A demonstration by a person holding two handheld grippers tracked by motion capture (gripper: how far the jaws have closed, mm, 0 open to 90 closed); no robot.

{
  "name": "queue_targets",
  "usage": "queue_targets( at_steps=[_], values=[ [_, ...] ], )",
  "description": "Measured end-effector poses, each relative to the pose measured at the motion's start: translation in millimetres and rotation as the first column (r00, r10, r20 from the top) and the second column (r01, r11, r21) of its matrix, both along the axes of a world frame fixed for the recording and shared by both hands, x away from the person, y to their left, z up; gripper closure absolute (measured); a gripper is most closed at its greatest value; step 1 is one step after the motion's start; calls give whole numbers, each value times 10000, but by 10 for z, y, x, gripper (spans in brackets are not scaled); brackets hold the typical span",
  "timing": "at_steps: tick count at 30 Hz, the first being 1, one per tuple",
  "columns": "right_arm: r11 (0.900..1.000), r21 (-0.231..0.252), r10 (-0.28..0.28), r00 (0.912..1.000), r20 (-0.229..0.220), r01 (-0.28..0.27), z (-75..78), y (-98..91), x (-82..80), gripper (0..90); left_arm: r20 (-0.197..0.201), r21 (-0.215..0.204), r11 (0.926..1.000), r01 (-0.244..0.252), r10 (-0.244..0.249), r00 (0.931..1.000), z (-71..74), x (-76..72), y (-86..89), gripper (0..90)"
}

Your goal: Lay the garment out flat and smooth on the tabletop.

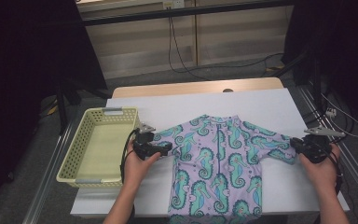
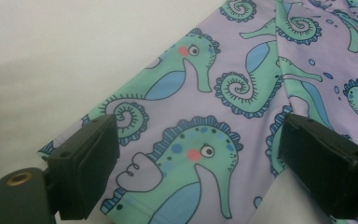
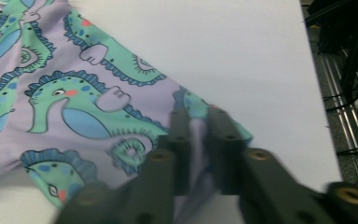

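From above, the person's forearms are coming in nearest, one to each sleeve of the lilac stretch swim top printed with teal seahorses (image 1: 216, 163), which is lying flat, front up, on the white table cover (image 1: 261, 105), likely spread for folding. The left gripper (image 1: 163, 148) is resting at the left sleeve end, beside the pale yellow perforated plastic basket (image 1: 81, 154); the right gripper (image 1: 303, 144) is meeting the right sleeve's tip.

Along the left gripper (image 2: 198, 163), the jaws are standing wide, straddling the sleeve cuff without pinching it.

Along the right gripper (image 3: 198, 140), the jaws are pinching a bunched fold of sleeve hem, nearly closed on it.
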State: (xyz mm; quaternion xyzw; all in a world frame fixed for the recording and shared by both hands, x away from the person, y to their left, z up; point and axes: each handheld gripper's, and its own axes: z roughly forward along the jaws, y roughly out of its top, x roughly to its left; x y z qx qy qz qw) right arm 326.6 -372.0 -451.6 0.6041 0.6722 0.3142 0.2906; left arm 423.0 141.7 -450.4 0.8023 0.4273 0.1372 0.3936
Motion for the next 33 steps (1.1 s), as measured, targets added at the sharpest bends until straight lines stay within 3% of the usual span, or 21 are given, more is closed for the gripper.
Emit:
queue_targets(
  at_steps=[4,5,9,10,11,14,15,19,23,27,33],
  values=[
    [9980,-132,615,9981,-75,-616,1,117,29,632,20,157,9999,-61,61,10000,-7,8,12,125],
    [9972,-110,740,9972,-102,-741,1,151,31,594,-1,10,9999,-127,127,9999,-4,7,7,124],
    [9916,317,1252,9921,81,-1253,38,297,3,489,-68,205,9997,-130,132,9999,-15,24,1,117],
    [9916,317,1252,9921,81,-1253,38,297,3,489,-68,205,9997,-130,132,9999,-15,24,1,115],
    [9858,445,1611,9867,214,-1619,64,388,-14,459,-137,360,9992,-147,152,9998,-32,29,-13,111],
    [9784,545,1982,9797,310,-1996,85,486,-26,424,-267,164,9996,-241,246,9993,-36,29,-35,103],
    [9745,672,2121,9767,329,-2139,91,514,-25,402,-166,350,9992,-196,202,9997,-27,30,-34,102],
    [9668,904,2356,9708,460,-2389,93,588,-5,349,-6,418,9990,-180,181,9998,-13,54,-45,102],
    [9600,983,2594,9649,404,-2622,81,640,7,305,211,486,9988,-113,103,9997,-3,149,-67,100],
    [9552,897,2773,9587,629,-2822,108,673,13,283,375,558,9984,65,-86,9993,-9,262,-95,100],
    [9449,817,3118,9476,687,-3169,109,721,23,273,384,734,9971,-174,146,9992,-42,399,-65,116]
  ],
)
